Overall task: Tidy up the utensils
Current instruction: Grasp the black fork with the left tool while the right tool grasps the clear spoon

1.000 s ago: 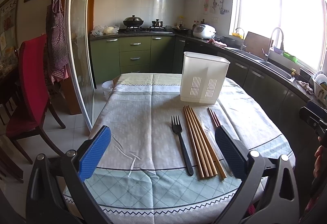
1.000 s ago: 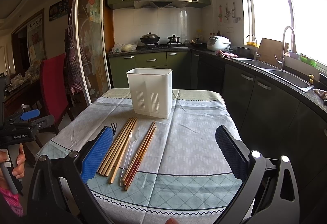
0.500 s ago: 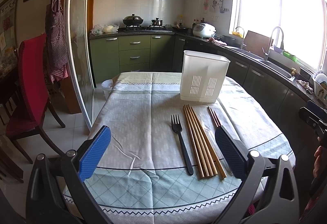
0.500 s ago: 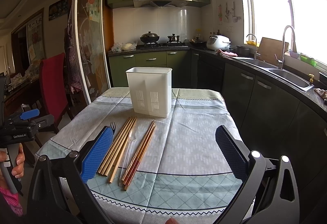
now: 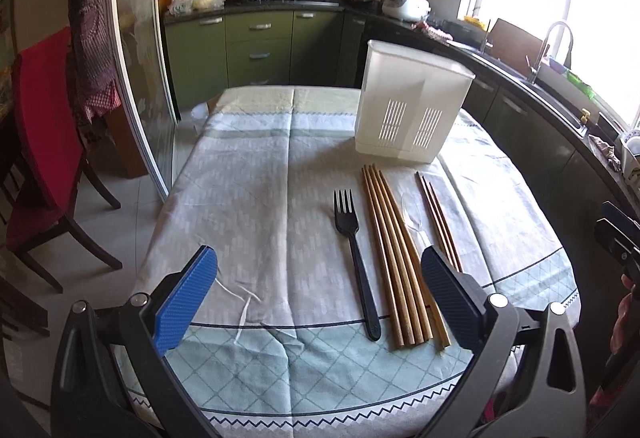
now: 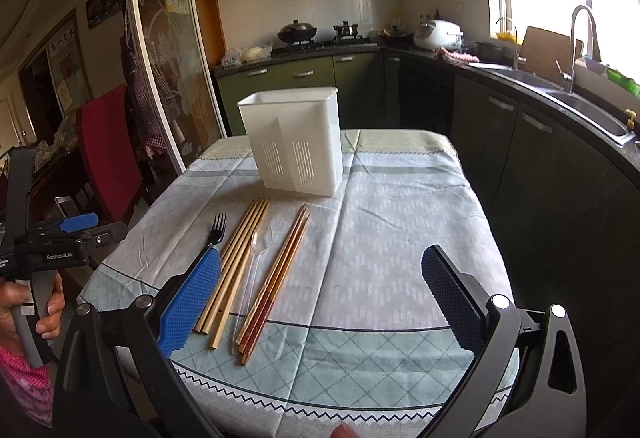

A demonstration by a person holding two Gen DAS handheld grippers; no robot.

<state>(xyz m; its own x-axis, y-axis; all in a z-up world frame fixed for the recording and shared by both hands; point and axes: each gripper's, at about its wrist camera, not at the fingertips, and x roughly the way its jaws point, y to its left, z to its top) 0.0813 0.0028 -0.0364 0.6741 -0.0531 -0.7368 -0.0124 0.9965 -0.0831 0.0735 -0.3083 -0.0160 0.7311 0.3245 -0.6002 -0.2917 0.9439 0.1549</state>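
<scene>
White plastic holder (image 5: 412, 106) stands upright toward the far side of the tabletop (image 5: 256, 198), slotted vents low on its front, a divider showing through the wall. Can't tell if anything's inside, the inside isn't visible from either view.

Everything else lies flat on the checked cloth just in front of the holder, side by side, pointing at it: a black plastic fork (image 5: 354, 258) furthest left, then four pale wooden chopsticks (image 5: 394, 258) bunched together, a clear plastic spoon (image 6: 256, 258) that's hard to spot, and a darker set of chopsticks with reddish ends (image 6: 280, 278).

Left tongs (image 5: 316, 298) spread wide, holding nothing, above the near edge in front of the holder. Right tongs (image 6: 320, 298) same, wide and empty.
</scene>
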